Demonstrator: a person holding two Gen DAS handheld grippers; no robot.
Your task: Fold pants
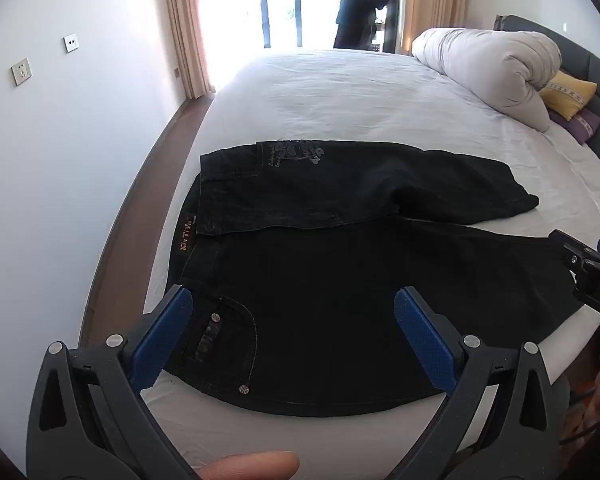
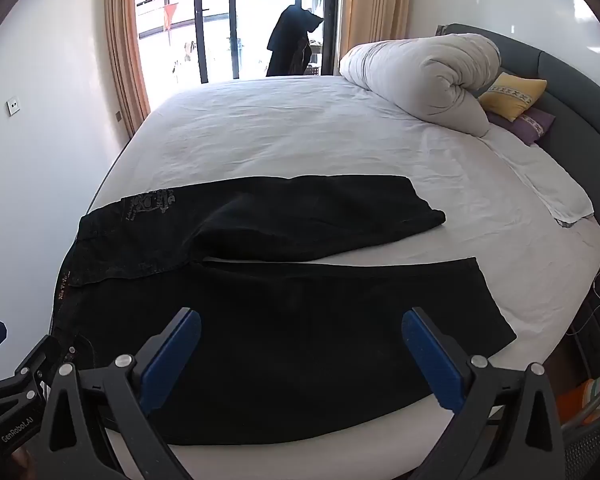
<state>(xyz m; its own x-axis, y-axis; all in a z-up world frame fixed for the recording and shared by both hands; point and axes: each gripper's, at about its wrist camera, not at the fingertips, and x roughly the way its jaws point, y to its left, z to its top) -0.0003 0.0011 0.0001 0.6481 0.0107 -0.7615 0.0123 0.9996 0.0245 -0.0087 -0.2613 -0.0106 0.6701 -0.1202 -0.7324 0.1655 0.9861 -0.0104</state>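
Pants (image 1: 340, 280) lie flat on the bed (image 1: 340, 92), seemingly unfolded; left gripper (image 1: 292, 336) and right gripper (image 2: 300, 348) hover spread, empty.

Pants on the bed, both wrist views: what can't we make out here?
- Pants: near hem edge hidden behind the left tool in the left wrist view; the right tool covers it in the right wrist view.
- Waistband label: lettering too small and dark to read.
- Print on the far pocket: too faint.
- Underside of the pants: hidden against the bed sheet.
- Right tool in the left view: cut off by the frame edge.
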